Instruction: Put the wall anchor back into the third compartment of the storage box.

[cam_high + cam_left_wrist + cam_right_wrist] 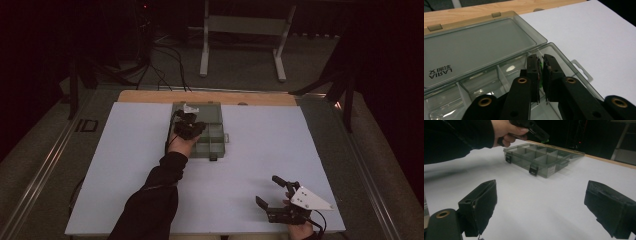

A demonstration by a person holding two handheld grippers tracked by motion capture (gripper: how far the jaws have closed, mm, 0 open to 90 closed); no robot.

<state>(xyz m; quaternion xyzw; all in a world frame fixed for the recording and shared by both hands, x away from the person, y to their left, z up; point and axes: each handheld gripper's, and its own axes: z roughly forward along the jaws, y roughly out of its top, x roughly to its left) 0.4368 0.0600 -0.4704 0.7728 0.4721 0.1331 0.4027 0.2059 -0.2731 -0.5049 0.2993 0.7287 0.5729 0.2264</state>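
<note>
In the high view, a smoke-grey transparent plastic compartment box [212, 142] with its lid folded open was seen at the upper middle of a white board [125, 165] laid on a wooden table [150, 96]. The left gripper [192, 127], held by a hand in a black sleeve, was poised over the box's left part. The right gripper [272, 192], with its grey three-cornered plate, was placed at the lower right of the board, well apart from the box, with its jaws spread wide and nothing between them.

In the left gripper view, the left gripper's black jaws were seen at centre, pressed together on a small bright green item [540, 75], above a compartment near the box's right wall [564, 56]. The open lid [474, 47] was seen lying flat at upper left.

In the right gripper view, the wide-open black jaws were seen at the bottom corners over bare white board [541, 202]. The box [541, 160] was seen at upper centre, with the left gripper [539, 135] just above it, a speck of green at its tip.
</note>
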